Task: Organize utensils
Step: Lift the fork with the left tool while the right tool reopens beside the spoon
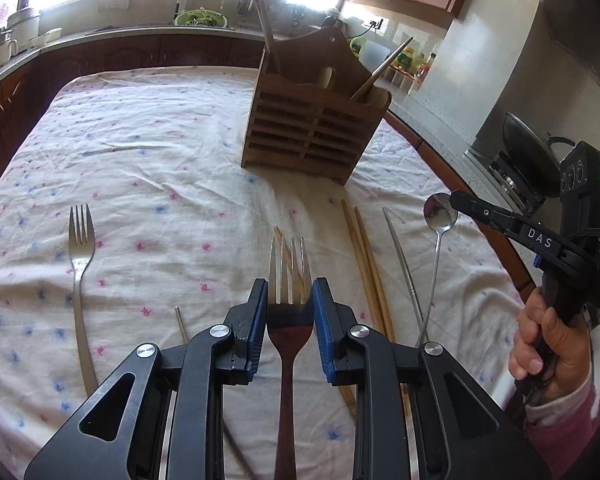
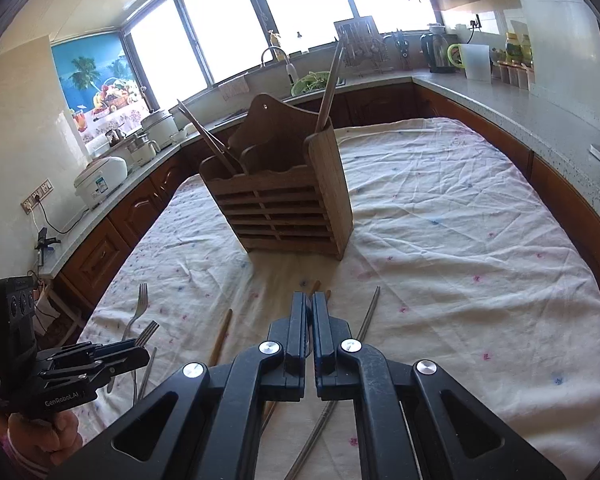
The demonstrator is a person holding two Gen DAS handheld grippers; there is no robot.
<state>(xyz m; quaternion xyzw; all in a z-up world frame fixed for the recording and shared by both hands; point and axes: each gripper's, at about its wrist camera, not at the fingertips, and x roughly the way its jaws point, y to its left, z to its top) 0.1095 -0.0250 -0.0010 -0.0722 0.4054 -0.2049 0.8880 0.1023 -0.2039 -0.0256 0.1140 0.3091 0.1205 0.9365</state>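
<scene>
My left gripper [image 1: 290, 300] is shut on a steel fork [image 1: 290, 264], blue pads pressing its neck, tines pointing ahead above the cloth. It also shows in the right wrist view, where the left gripper [image 2: 140, 350] carries the fork [image 2: 148, 332]. My right gripper [image 1: 454, 200] is shut and pinches the edge of a small spoon's bowl [image 1: 440, 212]; the handle hangs toward the cloth. From its own camera the right gripper [image 2: 309, 300] has its fingers pressed together, with the spoon hardly visible. A wooden slatted utensil holder [image 1: 316, 120] [image 2: 284, 200] stands ahead with chopsticks in it.
On the floral tablecloth [image 1: 160, 140] lie a second fork [image 1: 80, 264], a pair of wooden chopsticks [image 1: 368, 272] and a metal chopstick [image 1: 400, 256]. Kitchen counters ring the table, with a wok [image 1: 528, 152] at right and a rice cooker [image 2: 100, 184] at left.
</scene>
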